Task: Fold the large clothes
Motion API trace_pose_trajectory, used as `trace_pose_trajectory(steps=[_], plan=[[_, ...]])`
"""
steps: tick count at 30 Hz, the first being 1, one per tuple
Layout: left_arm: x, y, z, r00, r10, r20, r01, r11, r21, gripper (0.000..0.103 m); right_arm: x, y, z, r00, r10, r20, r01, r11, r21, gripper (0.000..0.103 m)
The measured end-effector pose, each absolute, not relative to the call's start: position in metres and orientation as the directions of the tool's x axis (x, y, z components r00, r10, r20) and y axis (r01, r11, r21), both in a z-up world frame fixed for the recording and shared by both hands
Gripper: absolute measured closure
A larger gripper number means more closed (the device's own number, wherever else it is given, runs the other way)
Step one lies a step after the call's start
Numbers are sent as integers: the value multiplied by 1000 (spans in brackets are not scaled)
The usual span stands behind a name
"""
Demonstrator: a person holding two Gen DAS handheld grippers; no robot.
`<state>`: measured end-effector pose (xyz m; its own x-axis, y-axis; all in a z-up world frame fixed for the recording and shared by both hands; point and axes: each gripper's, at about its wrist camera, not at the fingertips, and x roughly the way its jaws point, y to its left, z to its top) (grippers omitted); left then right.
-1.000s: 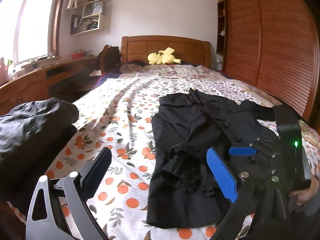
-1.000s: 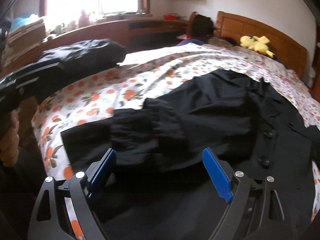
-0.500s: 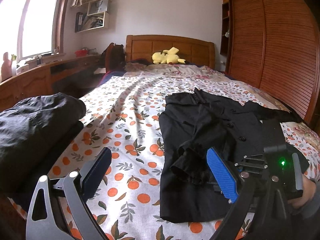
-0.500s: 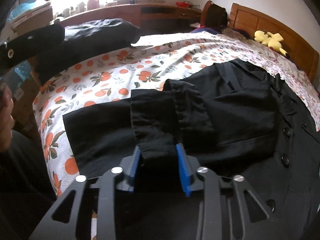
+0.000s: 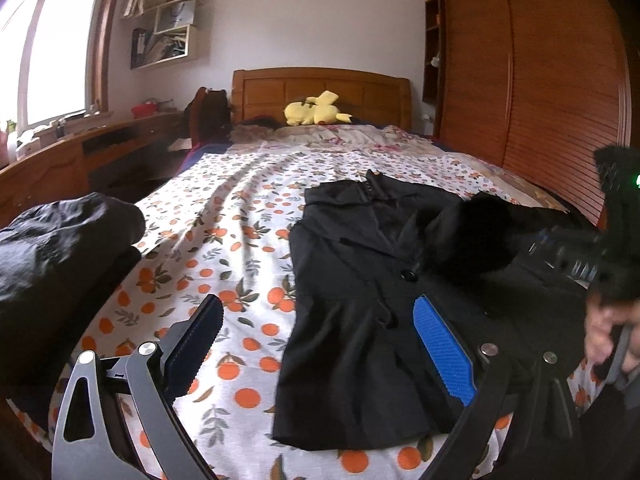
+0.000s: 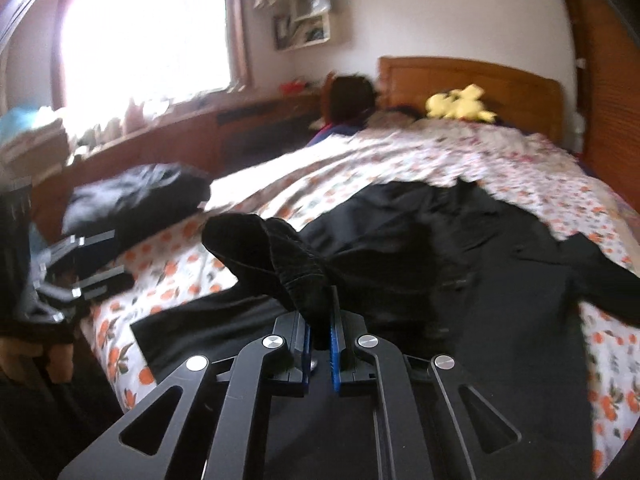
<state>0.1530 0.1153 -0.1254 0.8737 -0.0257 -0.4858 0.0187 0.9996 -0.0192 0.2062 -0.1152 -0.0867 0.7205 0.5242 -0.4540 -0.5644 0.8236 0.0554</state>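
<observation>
Two grippers over the bed (image 5: 248, 216). right gripper (image 6: 320, 344): blue pads pinched tight on the black sleeve cuff (image 6: 280, 264), cuff lifted clear of the bedspread and bunched above the jaws. left gripper (image 5: 316, 344): fingers spread wide, holding nothing, hovering low over the near edge of the bed, one pad above the orange-print sheet, the other above the hem of the black coat (image 5: 360, 320). Coat lies flat and face up on the right half of the bed, collar toward the headboard (image 5: 320, 88), buttons visible down the front, hem near the foot. Its far sleeve trails out to the right over the sheet. From the left wrist view the raised cuff shows as a dark lump above the coat's chest. Folded dark pile (image 5: 60, 248) sits at the bed's left corner, well apart from the coat. Yellow plush (image 5: 316, 108) on the pillows. Right wrist view is motion-blurred
</observation>
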Motion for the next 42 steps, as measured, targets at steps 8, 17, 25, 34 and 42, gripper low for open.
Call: trace_pose_trajectory(steps=[8, 17, 25, 34, 42], plan=[[164, 86, -128, 870, -70, -489, 70, 997, -17, 6, 211, -193, -81, 790, 449, -418, -440, 889, 122, 97], [187, 38, -136, 858, -126, -497, 141, 990, -6, 6, 232, -238, -111, 814, 321, -485, -292, 947, 136, 96], [201, 2, -152, 834, -158, -529, 198, 980, 20, 6, 226, -262, -116, 840, 244, -485, -222, 970, 103, 84], [207, -14, -161, 824, -177, -538, 225, 974, 24, 6, 224, -285, -112, 861, 188, -472, -177, 982, 67, 63], [206, -24, -165, 824, -192, -534, 248, 968, 34, 6, 245, -288, -144, 786, 179, -592, -182, 982, 55, 56]])
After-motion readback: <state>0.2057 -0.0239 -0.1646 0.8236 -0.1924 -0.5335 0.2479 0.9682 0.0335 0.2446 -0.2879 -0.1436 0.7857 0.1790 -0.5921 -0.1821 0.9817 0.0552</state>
